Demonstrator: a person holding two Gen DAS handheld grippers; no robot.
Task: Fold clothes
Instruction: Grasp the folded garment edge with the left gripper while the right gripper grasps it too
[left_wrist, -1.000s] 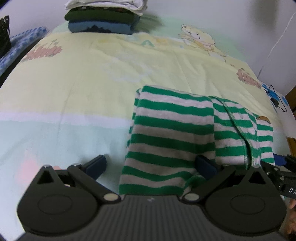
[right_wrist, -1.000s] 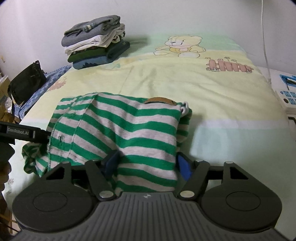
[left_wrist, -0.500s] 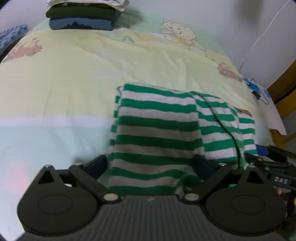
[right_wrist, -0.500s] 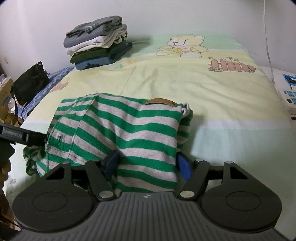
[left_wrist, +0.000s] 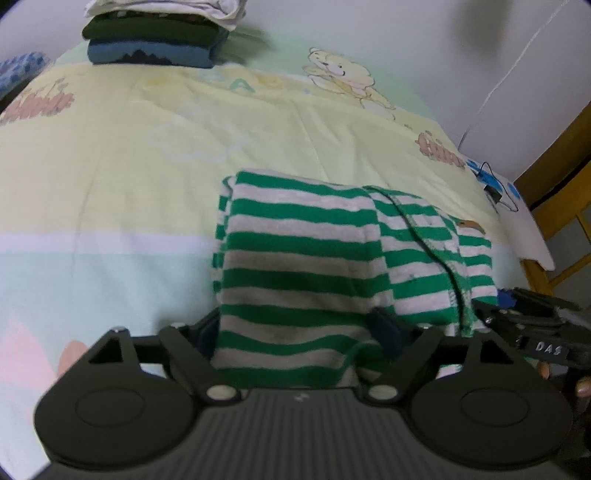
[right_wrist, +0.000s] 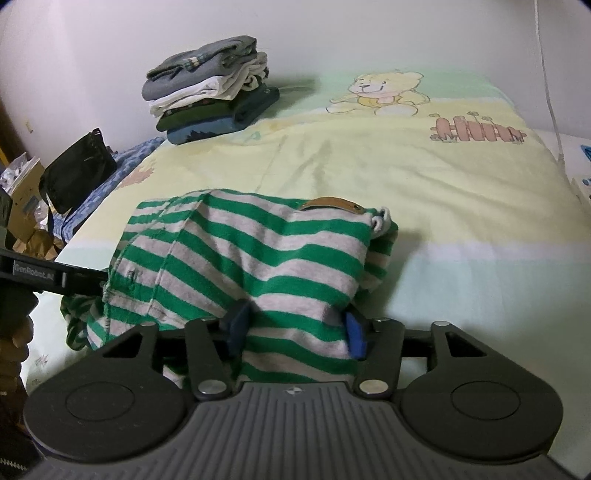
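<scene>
In the left wrist view, the left gripper (left_wrist: 297, 328) has its fingers spread wide, and the near edge of the green-and-grey striped garment (left_wrist: 303, 258) fills the gap between them. The left finger pad (left_wrist: 207, 330) touches the cloth's left edge and the right pad (left_wrist: 384, 326) is pressed into a crease, so the cloth is bracketed rather than pinched flat; whether it is truly gripped cannot be told. The garment lies folded on the pale yellow bedsheet (left_wrist: 110, 177), near the front edge of the bed. At the far left corner sits a stack of folded clothes (left_wrist: 155, 40). At the right edge, the other gripper's black body is just beside the garment's right side.

In the right wrist view, the left tool's black bar (right_wrist: 55, 277) reaches the garment's left hem. The striped garment (right_wrist: 258, 254) bulges upward, a tan leather tab (right_wrist: 332, 203) on its far edge. The right gripper (right_wrist: 295, 326) also stands parted, its blue pads (right_wrist: 356, 332) flanking a bunched near fold of cloth that passes between them. The clothes stack (right_wrist: 210, 88) rests far left by the wall.
</scene>
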